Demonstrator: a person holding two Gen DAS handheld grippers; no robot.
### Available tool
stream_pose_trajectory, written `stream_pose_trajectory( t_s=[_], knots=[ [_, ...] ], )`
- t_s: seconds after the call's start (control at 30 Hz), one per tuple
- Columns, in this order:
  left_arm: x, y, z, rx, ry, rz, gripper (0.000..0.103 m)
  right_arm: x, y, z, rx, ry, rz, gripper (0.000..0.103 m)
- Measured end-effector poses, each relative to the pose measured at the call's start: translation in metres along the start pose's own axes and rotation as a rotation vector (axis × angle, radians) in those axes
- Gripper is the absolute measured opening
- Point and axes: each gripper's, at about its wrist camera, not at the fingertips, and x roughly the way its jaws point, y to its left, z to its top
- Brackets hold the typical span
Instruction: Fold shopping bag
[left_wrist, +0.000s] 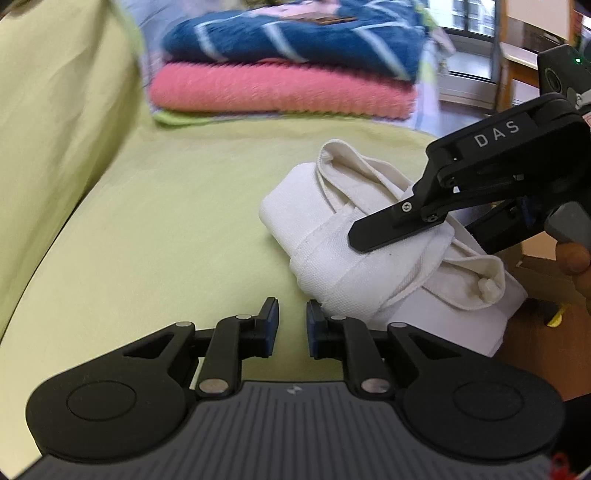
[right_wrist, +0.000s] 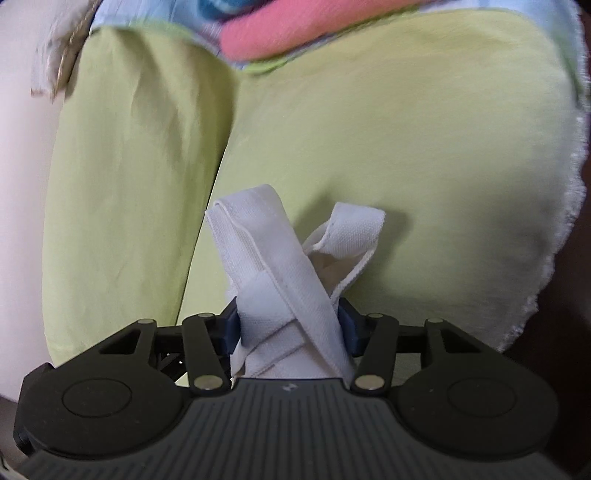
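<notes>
The white canvas shopping bag (left_wrist: 332, 251) is a folded bundle with its handles wrapped over it, held just above the yellow-green cover (left_wrist: 166, 221). My right gripper (right_wrist: 290, 325) is shut on the bundle (right_wrist: 280, 332). Two handle loops (right_wrist: 243, 221) stick out ahead of its blue pads. In the left wrist view, one black finger of the right gripper (left_wrist: 384, 229) lies across the top of the bag; the other is hidden behind it. My left gripper (left_wrist: 291, 325) is open at the bag's near-left corner, with nothing between its fingers.
A stack of folded towels, pink (left_wrist: 280, 92) under blue striped (left_wrist: 295, 40), lies at the far end of the cover. The cover's frayed right edge (right_wrist: 565, 221) drops off to a brown floor. A person's hand (left_wrist: 572, 258) holds the right gripper.
</notes>
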Motion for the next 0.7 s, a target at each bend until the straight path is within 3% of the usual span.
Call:
stream_pose_trajectory(
  t_s=[0.37,0.7],
  knots=[
    [0.021,-0.114,0.065,0.249,-0.055,-0.170,0.016,-0.125,-0.072,-0.005,0.158,-0.257,-0.043,0.049],
    [0.082,-0.252,0.122,0.504,-0.053,-0.365,0.016,-0.230,-0.176,-0.010,0.408,-0.514,-0.129,0.048]
  ],
)
